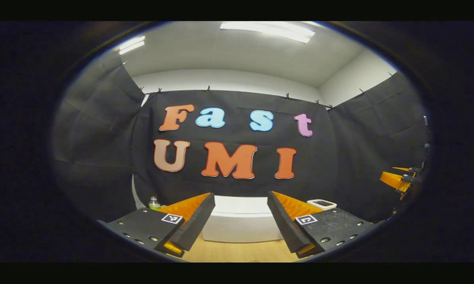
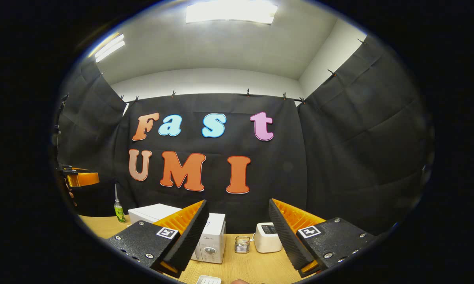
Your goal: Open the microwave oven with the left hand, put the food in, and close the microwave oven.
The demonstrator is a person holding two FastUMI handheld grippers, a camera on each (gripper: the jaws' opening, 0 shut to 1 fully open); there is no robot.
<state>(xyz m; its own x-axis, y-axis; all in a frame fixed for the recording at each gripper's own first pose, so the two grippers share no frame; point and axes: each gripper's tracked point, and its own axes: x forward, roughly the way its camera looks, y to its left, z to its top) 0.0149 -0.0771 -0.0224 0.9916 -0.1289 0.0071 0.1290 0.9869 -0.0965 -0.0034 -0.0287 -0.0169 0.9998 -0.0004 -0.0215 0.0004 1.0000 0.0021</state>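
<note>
Both pairs of fingers wide apart and holding nothing: left gripper [image 1: 241,221] raised in front of the microwave [image 1: 241,223], right gripper [image 2: 239,232] farther back over the table [image 2: 256,268]. Near the front edge in the right gripper view, a small white dish [image 2: 208,280], probably the food, though contents too cut off to tell. Beyond, mid-table: microwave with door shut and dial toward the right, a small wire basket [image 2: 241,244] just beside it, then a white scale-like box [image 2: 267,236]; green bottle [image 2: 119,211] toward the far left edge. Likely risks: missing the door's edge from this height and shoving the whole oven backward; knocking the basket while carrying food in. Small logo on the microwave front, too small to read; bottle label likewise.
</note>
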